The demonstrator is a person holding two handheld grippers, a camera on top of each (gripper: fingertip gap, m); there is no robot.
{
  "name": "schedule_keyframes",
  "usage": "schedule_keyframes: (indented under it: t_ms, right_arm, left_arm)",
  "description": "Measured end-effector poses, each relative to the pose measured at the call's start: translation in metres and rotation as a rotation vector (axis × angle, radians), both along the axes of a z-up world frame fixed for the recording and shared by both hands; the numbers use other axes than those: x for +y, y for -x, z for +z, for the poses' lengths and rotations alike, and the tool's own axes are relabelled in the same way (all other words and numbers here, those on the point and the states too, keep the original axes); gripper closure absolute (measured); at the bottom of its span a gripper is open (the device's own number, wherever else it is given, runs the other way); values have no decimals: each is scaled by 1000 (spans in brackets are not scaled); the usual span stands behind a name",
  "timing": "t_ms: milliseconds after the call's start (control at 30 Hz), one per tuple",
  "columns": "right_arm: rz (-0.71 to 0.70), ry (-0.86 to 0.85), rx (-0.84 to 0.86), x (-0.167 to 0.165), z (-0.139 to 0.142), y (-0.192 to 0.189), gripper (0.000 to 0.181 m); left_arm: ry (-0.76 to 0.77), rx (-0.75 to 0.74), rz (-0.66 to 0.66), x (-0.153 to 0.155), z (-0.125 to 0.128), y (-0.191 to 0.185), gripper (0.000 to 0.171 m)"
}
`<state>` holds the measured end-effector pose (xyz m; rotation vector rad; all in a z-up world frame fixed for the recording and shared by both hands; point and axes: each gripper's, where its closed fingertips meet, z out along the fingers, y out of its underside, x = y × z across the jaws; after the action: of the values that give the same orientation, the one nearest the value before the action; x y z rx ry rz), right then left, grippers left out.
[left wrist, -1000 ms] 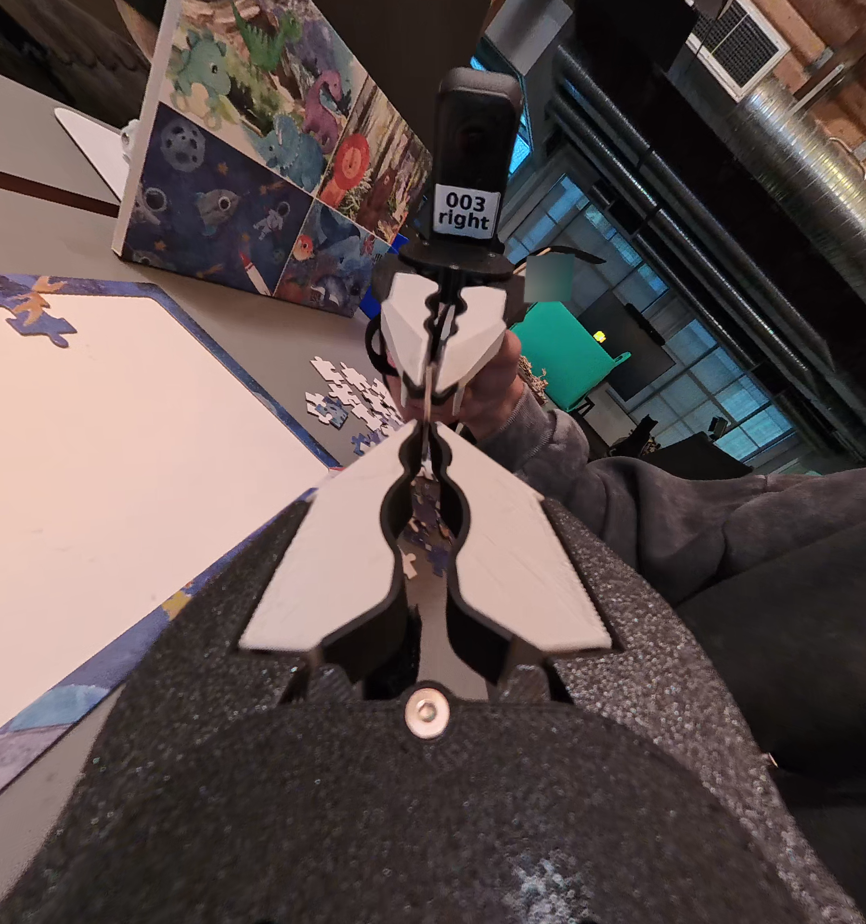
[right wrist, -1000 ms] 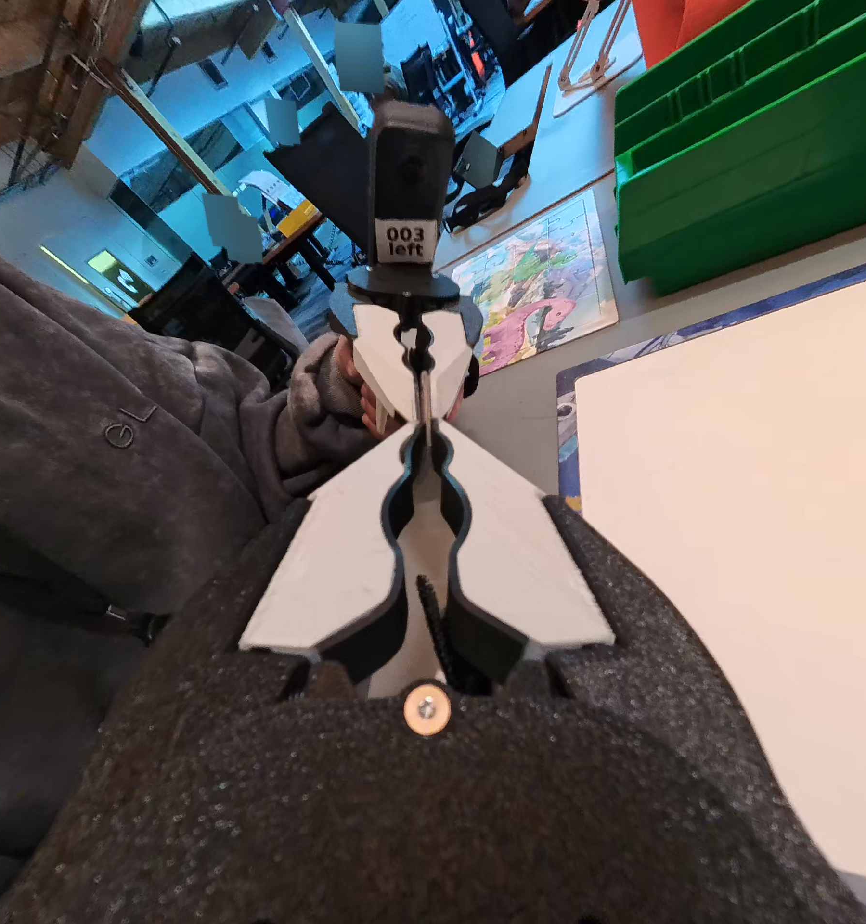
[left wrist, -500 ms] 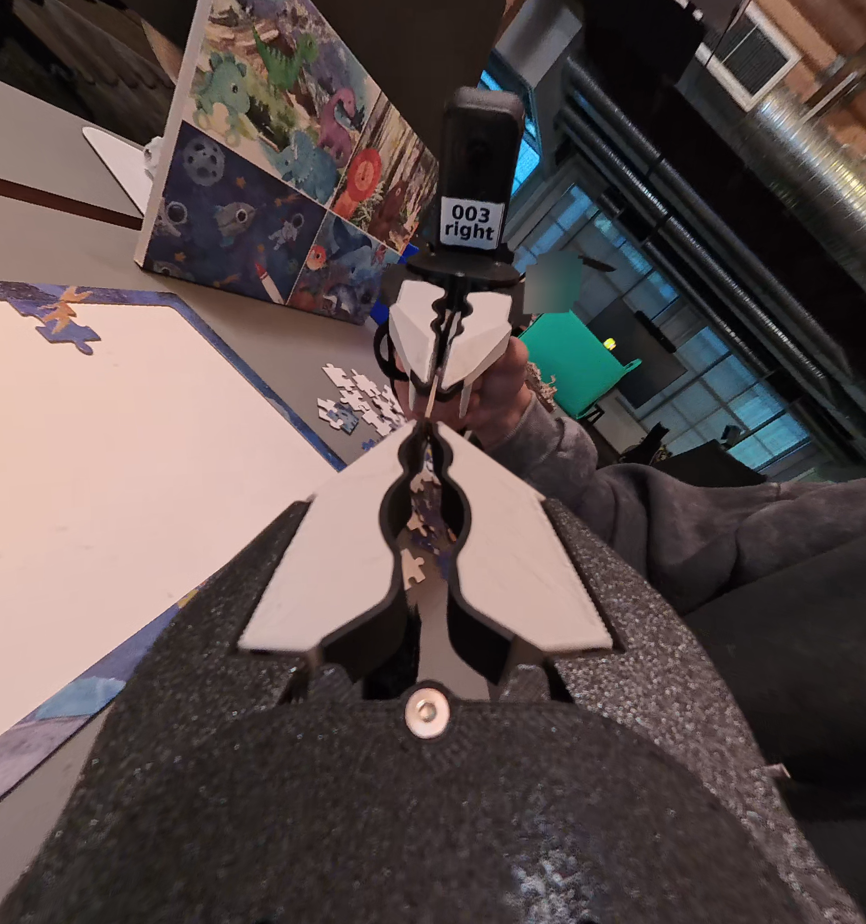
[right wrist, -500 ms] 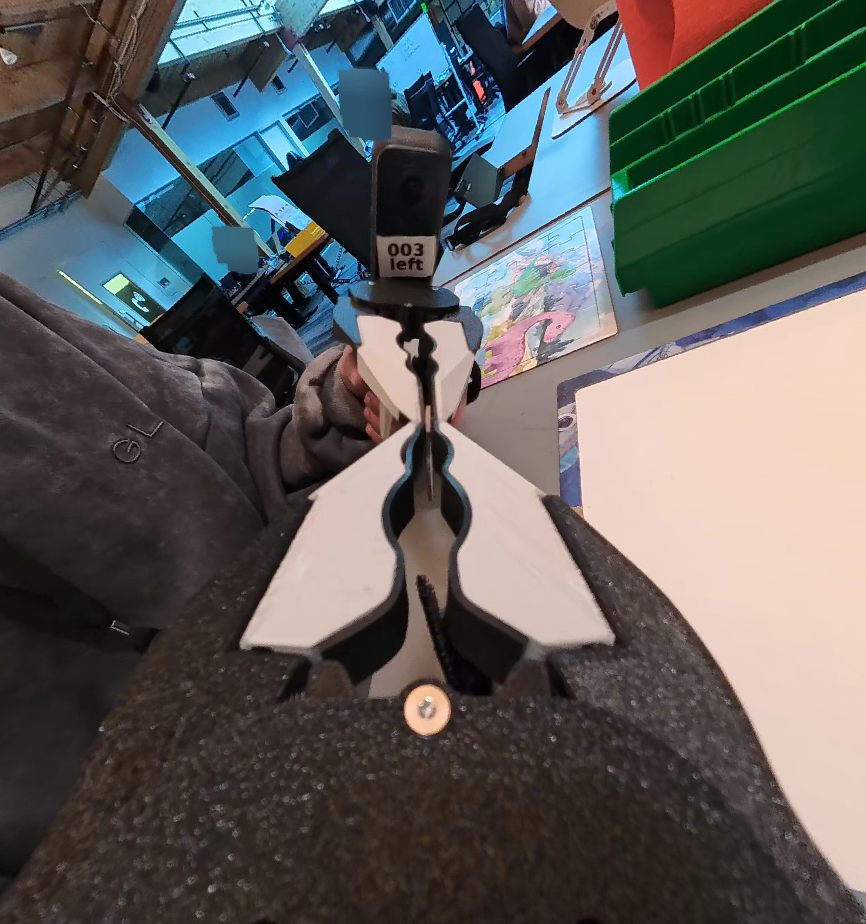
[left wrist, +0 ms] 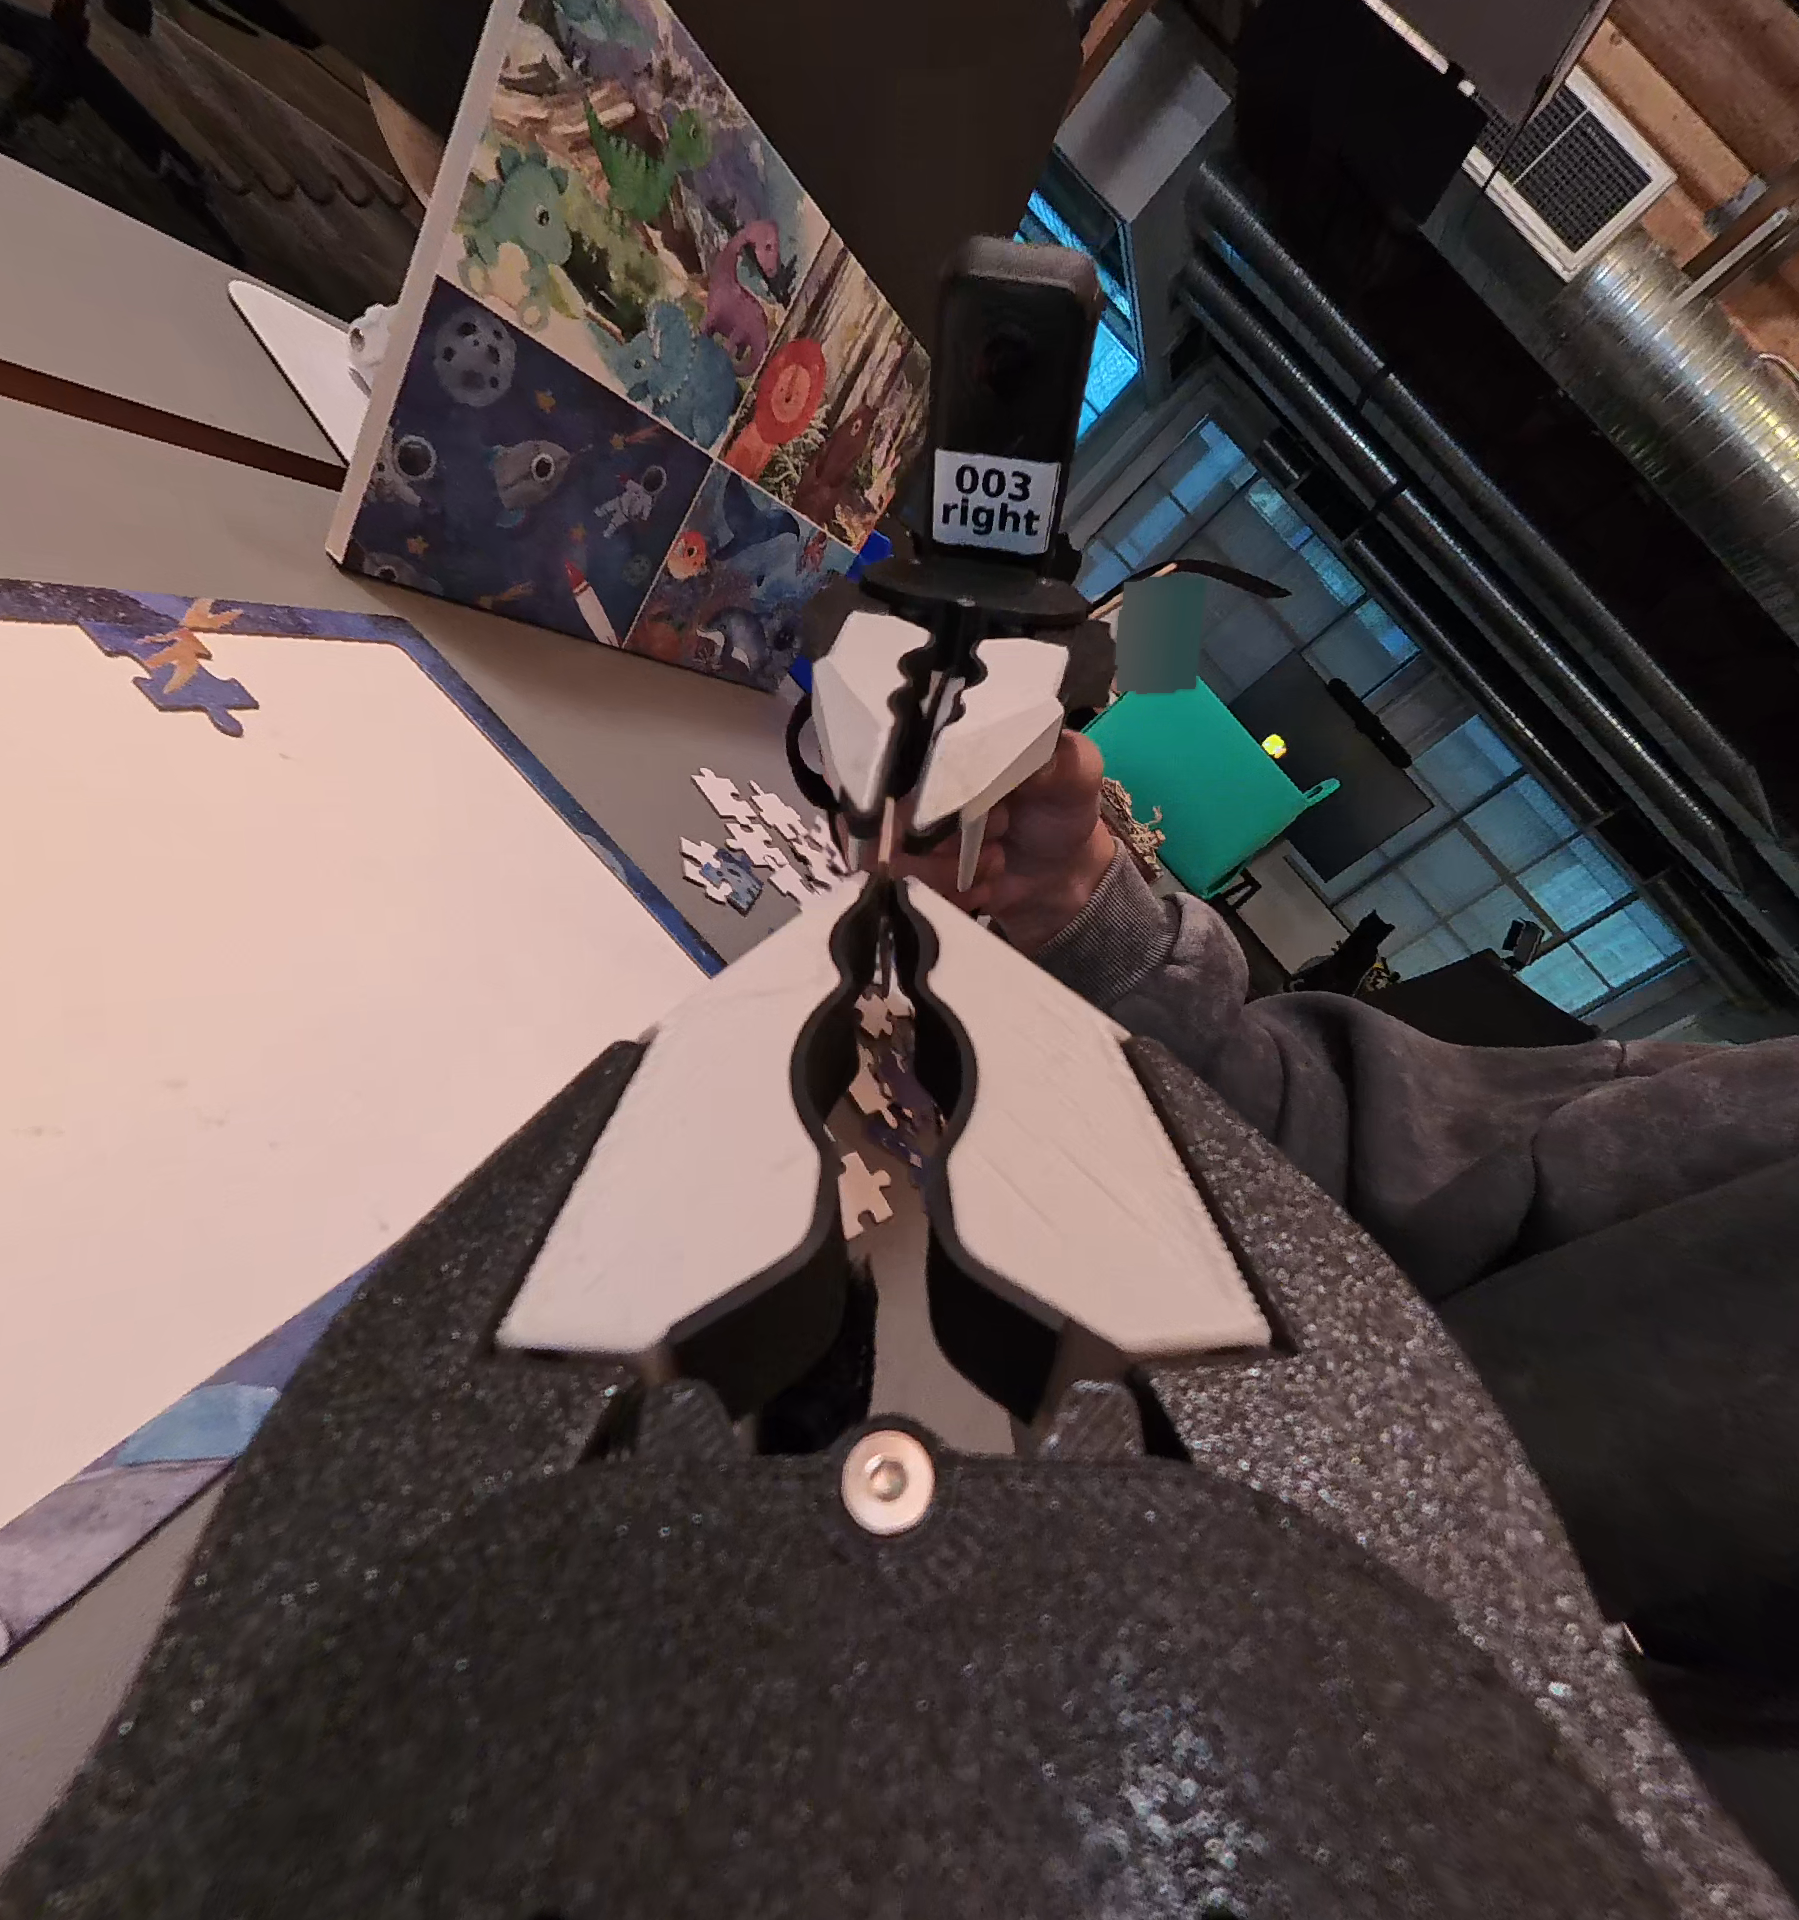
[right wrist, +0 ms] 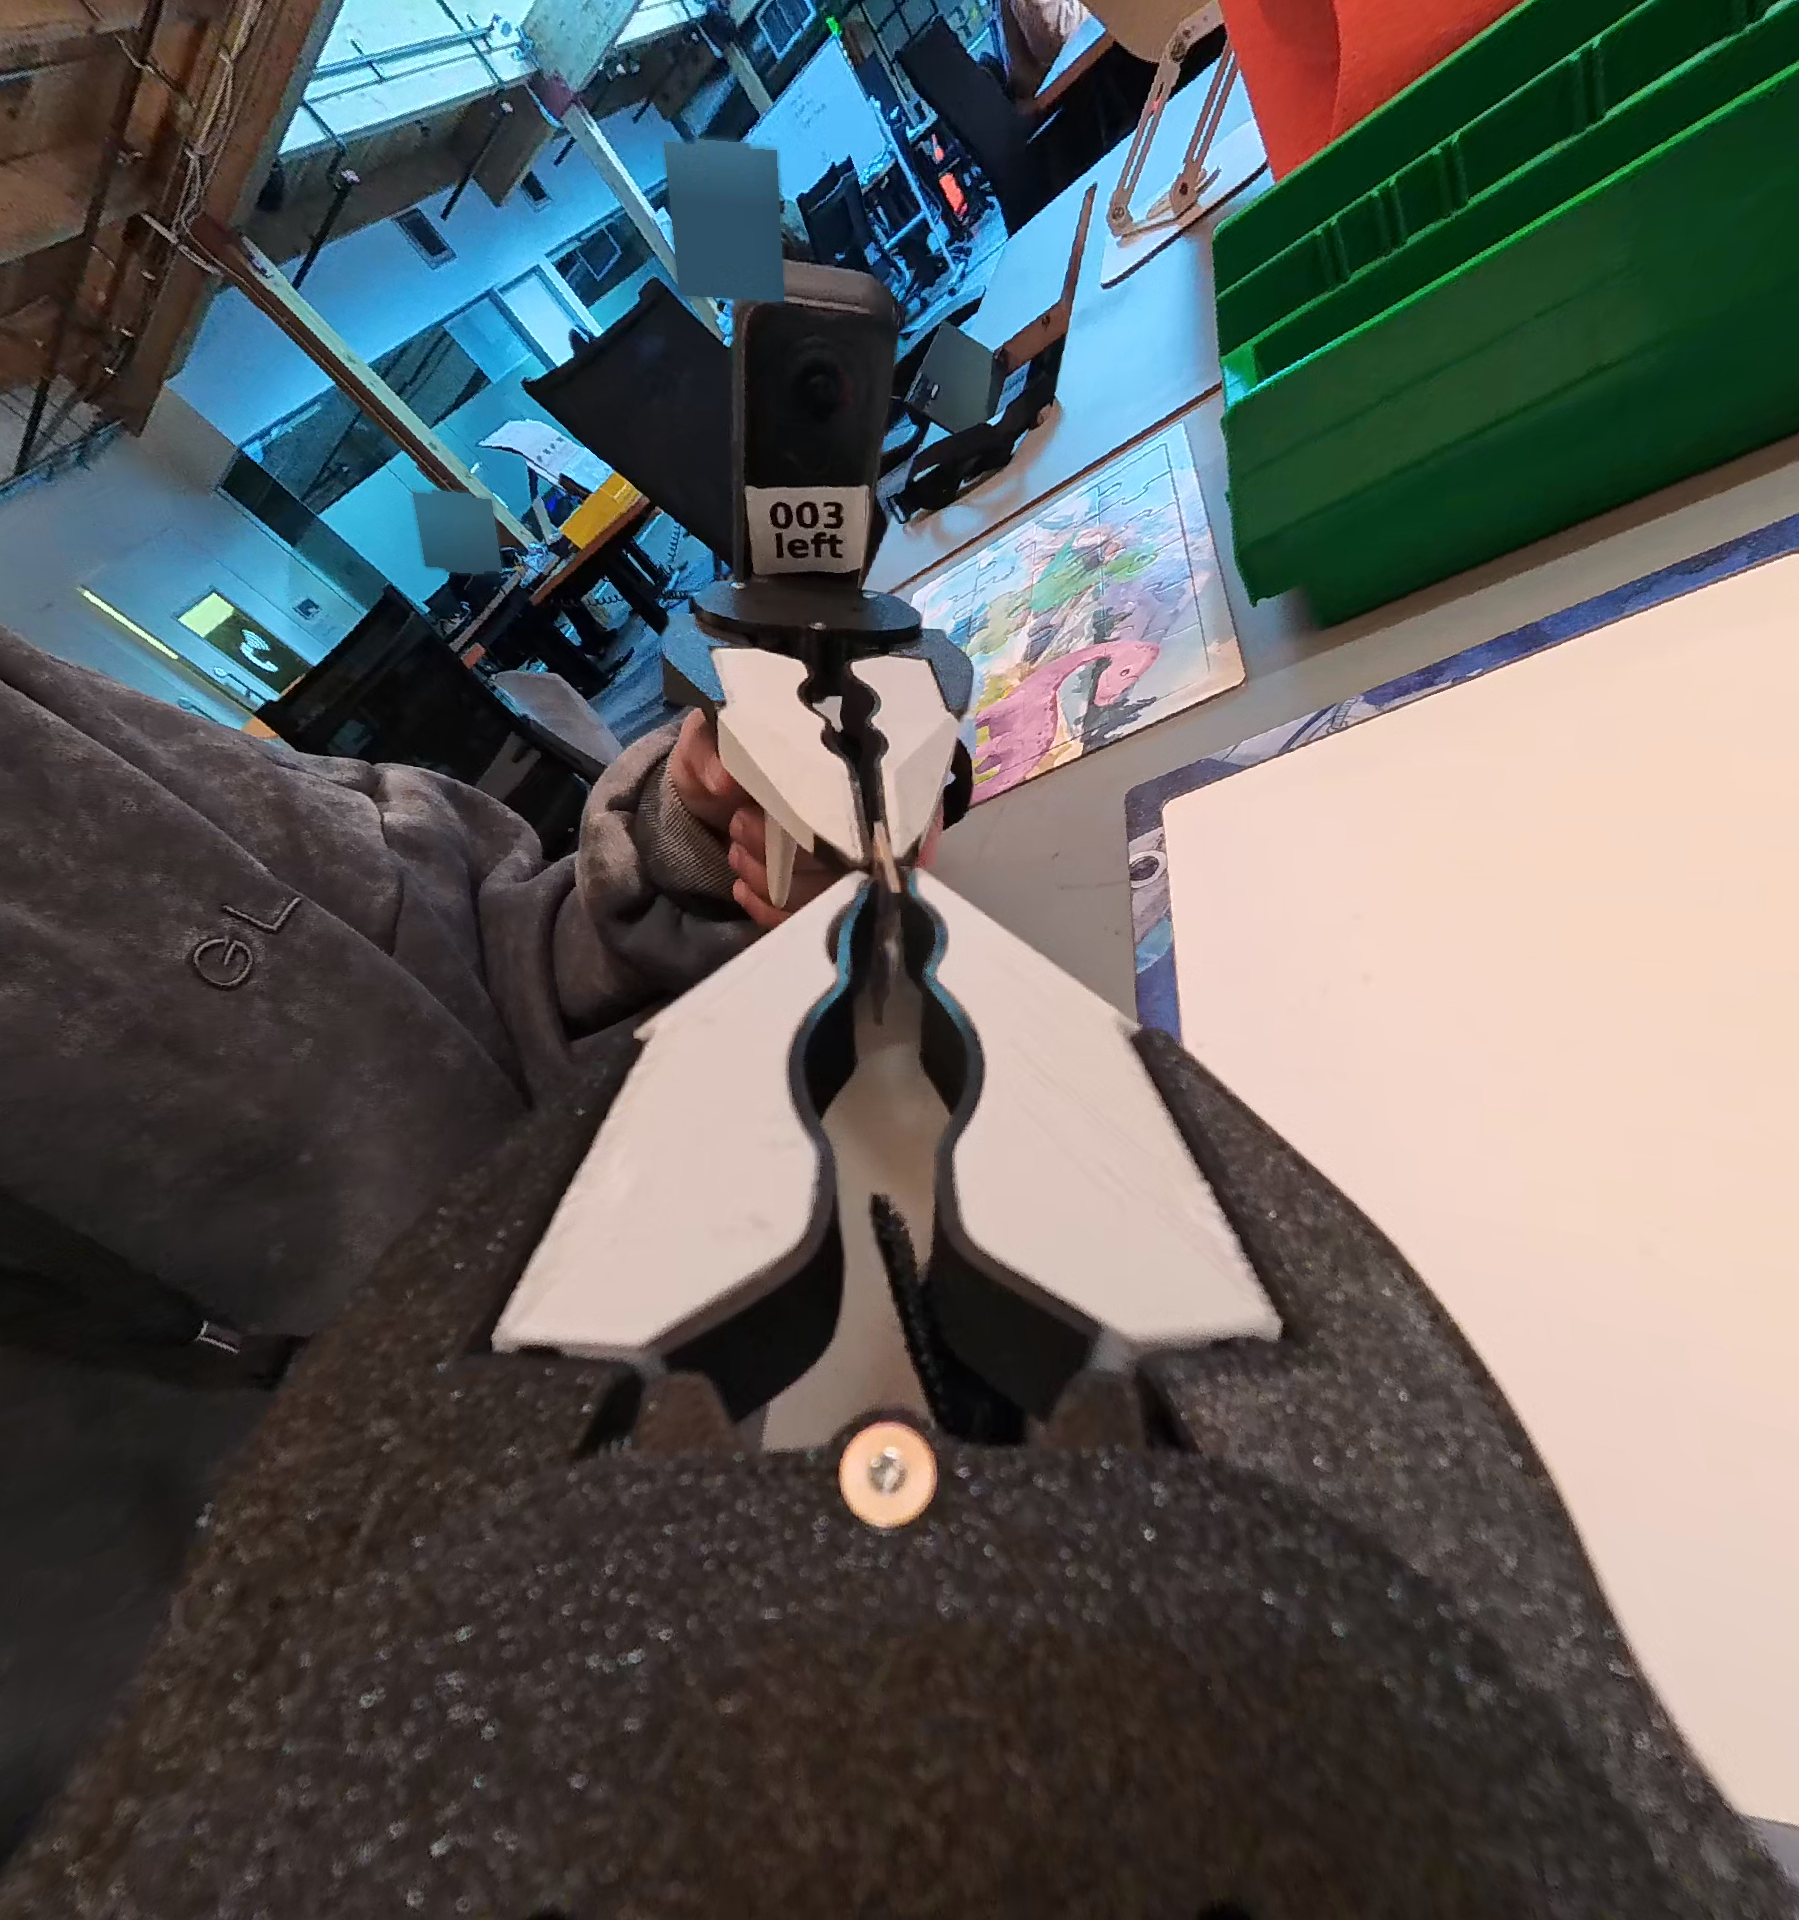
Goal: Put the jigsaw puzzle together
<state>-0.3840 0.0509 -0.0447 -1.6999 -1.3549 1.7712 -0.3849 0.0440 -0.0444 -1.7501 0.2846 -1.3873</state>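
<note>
1. The puzzle tray [left wrist: 33,603] lies left, nearly bare, with one corner piece [left wrist: 188,675] set in it; loose pieces [left wrist: 760,842] wait beside it.
2. The left gripper [left wrist: 879,890] and right gripper [left wrist: 888,831] remain tip to tip, both pinched shut on one edge-on puzzle piece [right wrist: 882,956]. Little has shifted, so the handover seems unfinished.

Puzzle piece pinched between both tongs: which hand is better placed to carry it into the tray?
Probably the right. In the right wrist view the puzzle piece runs deep between the right tongs, while the left tongs pinch only its edge. The tray lies beside both, so reach hardly decides.
</note>
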Motion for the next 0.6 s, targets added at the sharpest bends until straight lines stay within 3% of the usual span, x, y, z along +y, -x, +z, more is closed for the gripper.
schedule_keyframes:
  t_ms: [100, 167, 300, 367, 500, 600]
  right_arm:
    - [16, 25, -13, -2, -3, -1, 165]
    - [19, 1, -8, -3, -4, 0, 179]
    - [-10, -31, -7, 5, -4, -1, 180]
    - [-124, -32, -35, 32, -13, -6, 180]
    - [-504, 136, -209, 132, -56, -31, 180]
    - [-578, 186, -368, 166, -93, -37, 180]
  left_arm:
    - [8, -23, 13, 2, 2, 4, 171]
    - [9, -35, 9, 2, 3, 4, 171]
    - [7, -4, 69, 9, 0, 7, 170]
    - [8, 60, 137, 17, -8, 14, 163]
    - [27, 90, 150, 22, -16, 13, 167]
    - [18, 219, 165, 27, -31, 7, 169]
